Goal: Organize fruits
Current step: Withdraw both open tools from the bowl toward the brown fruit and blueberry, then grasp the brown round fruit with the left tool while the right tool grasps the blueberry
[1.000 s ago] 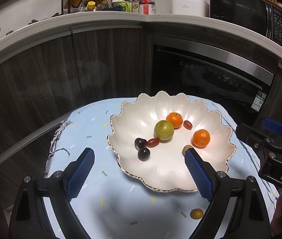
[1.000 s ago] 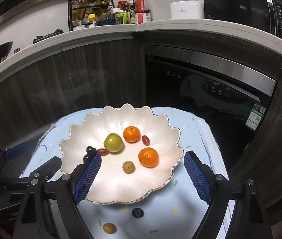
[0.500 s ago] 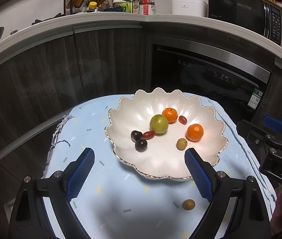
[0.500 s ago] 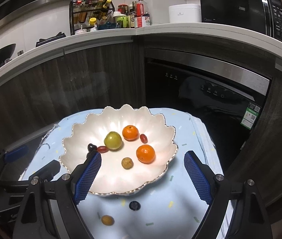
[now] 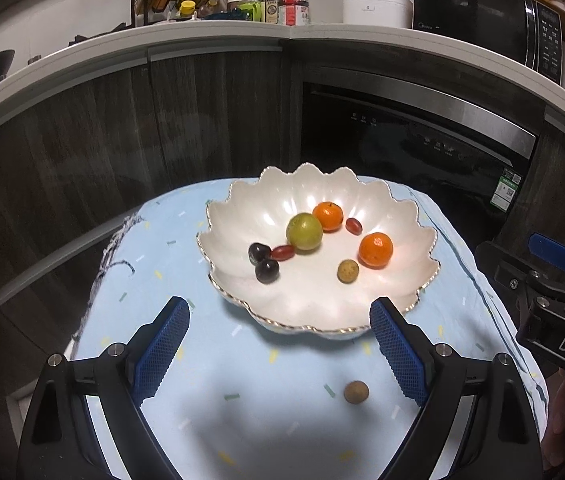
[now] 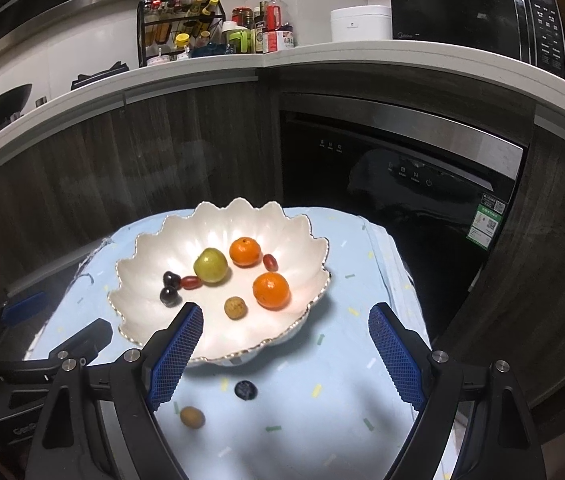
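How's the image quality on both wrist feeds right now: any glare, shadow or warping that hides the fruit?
Left wrist view: strong fisheye bend in the countertop, dark vignette corners, a soft shadow on the blue cloth near the fingers, fruit sharp. Right wrist view: same warping, bright sheen inside the white bowl, and the dark berry on the cloth stays readable.

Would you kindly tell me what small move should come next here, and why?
Probably lower the open right claw onto the blueberry: it and a longan lie on the cloth outside the bowl; both claws are empty.
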A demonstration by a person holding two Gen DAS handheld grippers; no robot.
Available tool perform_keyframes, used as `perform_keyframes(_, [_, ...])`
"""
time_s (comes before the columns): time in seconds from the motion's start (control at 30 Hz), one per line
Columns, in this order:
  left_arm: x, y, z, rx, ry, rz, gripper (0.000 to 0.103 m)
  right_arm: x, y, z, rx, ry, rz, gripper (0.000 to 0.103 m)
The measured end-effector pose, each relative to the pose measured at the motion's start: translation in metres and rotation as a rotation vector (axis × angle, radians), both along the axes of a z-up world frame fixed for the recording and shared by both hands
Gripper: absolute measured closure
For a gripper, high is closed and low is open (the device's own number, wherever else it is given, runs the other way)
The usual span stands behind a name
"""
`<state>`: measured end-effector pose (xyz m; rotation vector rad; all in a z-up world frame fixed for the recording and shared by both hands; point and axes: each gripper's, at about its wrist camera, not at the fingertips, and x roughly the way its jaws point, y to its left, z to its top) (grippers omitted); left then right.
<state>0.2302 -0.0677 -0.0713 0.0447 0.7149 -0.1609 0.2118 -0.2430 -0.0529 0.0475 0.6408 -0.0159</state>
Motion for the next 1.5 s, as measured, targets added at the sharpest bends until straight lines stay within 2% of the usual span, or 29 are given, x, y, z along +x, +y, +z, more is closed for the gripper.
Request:
perform_keyframes(0.33, [-0.015,-0.013,-0.01,0.011,0.003,0.025,0.01,-0.001,-0.013,-0.014,0.038,0.026,0.064,0.017])
perform_keyframes(0.9, [-0.03,-0.034,-0.038,0.039,0.038,0.019,0.011,0.005,-0.017,-0.036,-0.026,0.048,0.218,0.018])
perform_keyframes(1.03, [-0.033,-0.039,-0.046,0.04,0.049,0.011,0.011,0.007,-0.015,-0.043,-0.041,0.061,0.266,0.026])
perform_keyframes(1.17, [-0.035,-0.045,-0.053,0.049,0.049,0.003,0.011,0.01,-0.015,-0.053,-0.042,0.078,0.303,0.028])
perform_keyframes(1.27, [-0.034,-0.048,-0.059,0.046,0.059,-0.005,0.012,0.012,-0.016,-0.061,-0.035,0.094,0.323,0.033])
perform_keyframes(1.4, [-0.032,-0.054,-0.069,0.046,0.09,-0.028,0.022,0.017,-0.017,-0.073,-0.018,0.124,0.357,0.043])
perform_keyframes(1.5, [-0.031,-0.058,-0.075,0.056,0.099,-0.035,0.027,0.019,-0.017,-0.079,-0.006,0.137,0.381,0.044])
